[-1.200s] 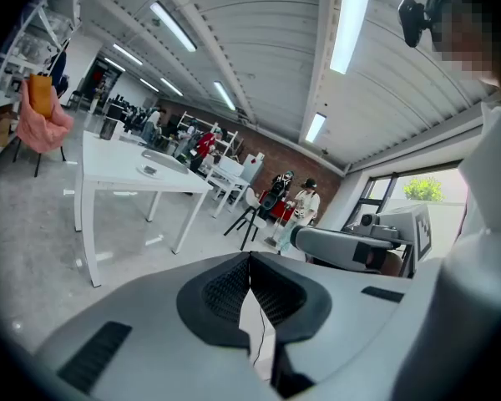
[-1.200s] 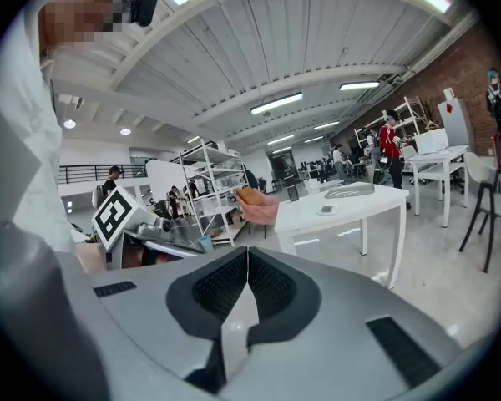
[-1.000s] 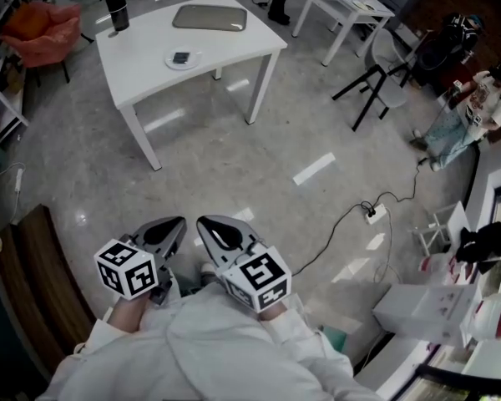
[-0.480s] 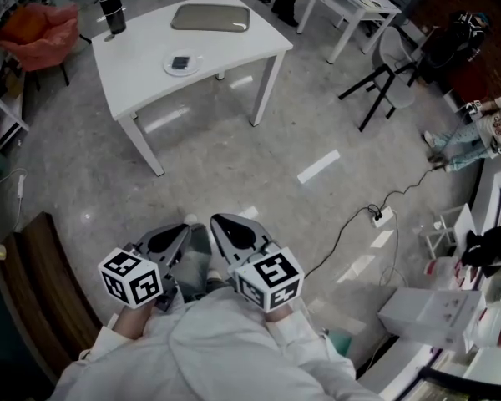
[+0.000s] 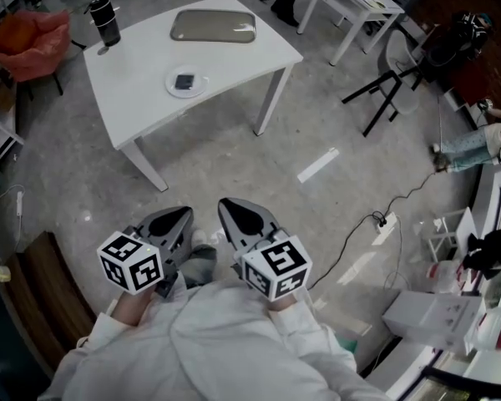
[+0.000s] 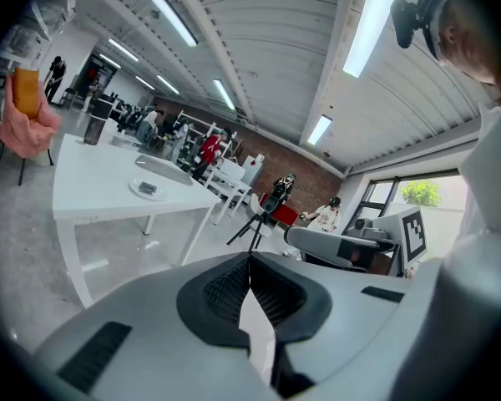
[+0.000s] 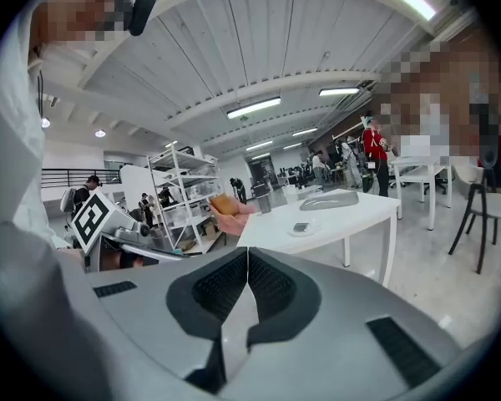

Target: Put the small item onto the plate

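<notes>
Low at centre frame, left gripper (image 5: 182, 217) and right gripper (image 5: 228, 209) are closed and empty, far from the upper-left table (image 5: 142, 82) whose plate (image 5: 199, 89) already holds the small dark item (image 5: 184, 81); handling it would likely first need walking closer.

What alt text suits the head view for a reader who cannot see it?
From above: a person holds the left hand-held gripper and right hand-held gripper, both shut and empty, apart from a white table with a small dark item on a plate.
</notes>
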Motion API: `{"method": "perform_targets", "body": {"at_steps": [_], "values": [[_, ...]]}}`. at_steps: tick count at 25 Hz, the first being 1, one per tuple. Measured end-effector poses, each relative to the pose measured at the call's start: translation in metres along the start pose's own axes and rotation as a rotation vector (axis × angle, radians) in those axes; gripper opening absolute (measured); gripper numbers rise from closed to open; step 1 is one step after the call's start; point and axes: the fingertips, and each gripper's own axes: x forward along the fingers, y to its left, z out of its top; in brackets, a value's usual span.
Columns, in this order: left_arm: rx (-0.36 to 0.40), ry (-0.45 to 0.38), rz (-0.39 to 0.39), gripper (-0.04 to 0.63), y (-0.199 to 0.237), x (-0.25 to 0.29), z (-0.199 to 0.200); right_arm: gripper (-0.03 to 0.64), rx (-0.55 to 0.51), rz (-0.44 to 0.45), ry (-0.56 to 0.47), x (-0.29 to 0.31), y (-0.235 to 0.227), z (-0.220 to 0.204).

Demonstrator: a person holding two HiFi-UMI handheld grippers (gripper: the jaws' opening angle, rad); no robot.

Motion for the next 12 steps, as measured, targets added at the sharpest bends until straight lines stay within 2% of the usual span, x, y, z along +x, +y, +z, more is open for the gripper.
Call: {"method": "perform_targets", "body": {"at_steps": [7, 12], "values": [[0.036, 0.007, -0.045, 0.011, 0.06, 0.027, 0.057, 0.015, -0.016, -0.058, -0.04, 0.075, -0.022, 0.039], [0.035, 0.023, -0.062, 0.011, 0.094, 0.037, 0.079, 0.015, 0.005, -0.092, -0.036, 0.111, -0.035, 0.048]]}}
